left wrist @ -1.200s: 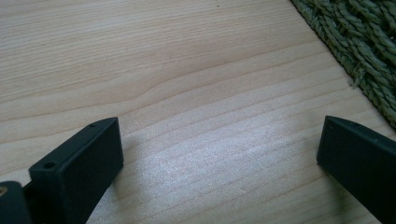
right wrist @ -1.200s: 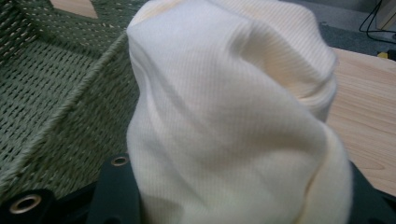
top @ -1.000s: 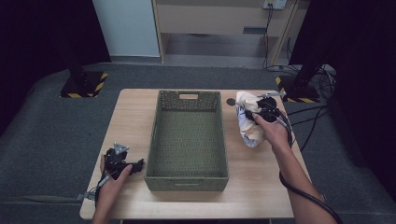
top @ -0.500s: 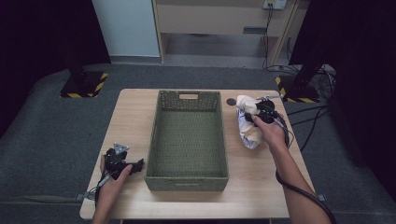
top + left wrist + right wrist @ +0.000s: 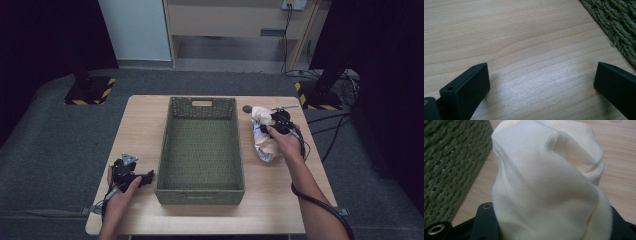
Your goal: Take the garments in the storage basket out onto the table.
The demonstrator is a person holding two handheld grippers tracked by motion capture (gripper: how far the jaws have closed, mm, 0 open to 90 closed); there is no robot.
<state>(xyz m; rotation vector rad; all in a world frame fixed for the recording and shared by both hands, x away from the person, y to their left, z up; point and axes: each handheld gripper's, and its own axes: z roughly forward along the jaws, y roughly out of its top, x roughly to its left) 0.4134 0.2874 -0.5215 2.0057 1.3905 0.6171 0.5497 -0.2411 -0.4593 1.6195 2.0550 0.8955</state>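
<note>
Right of the green basket (image 5: 202, 150), the right gripper (image 5: 270, 127) holds a cream cloth (image 5: 265, 145) on the counter (image 5: 280, 200); the left gripper (image 5: 142, 178) rests at the basket's left. Beside the basket's weave (image 5: 621, 22), its fingers (image 5: 469, 87) stand wide over bare wood. Cloth (image 5: 544, 185) seems clamped between the right fingers.

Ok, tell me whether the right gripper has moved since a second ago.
Yes. The right gripper, shut on the cream ribbed cloth, has sunk slightly toward the table beside the green woven basket.

Wooden table (image 5: 150, 125) carries 1 green woven basket (image 5: 202, 145), cream cloth bundle (image 5: 264, 142) beside it.
</note>
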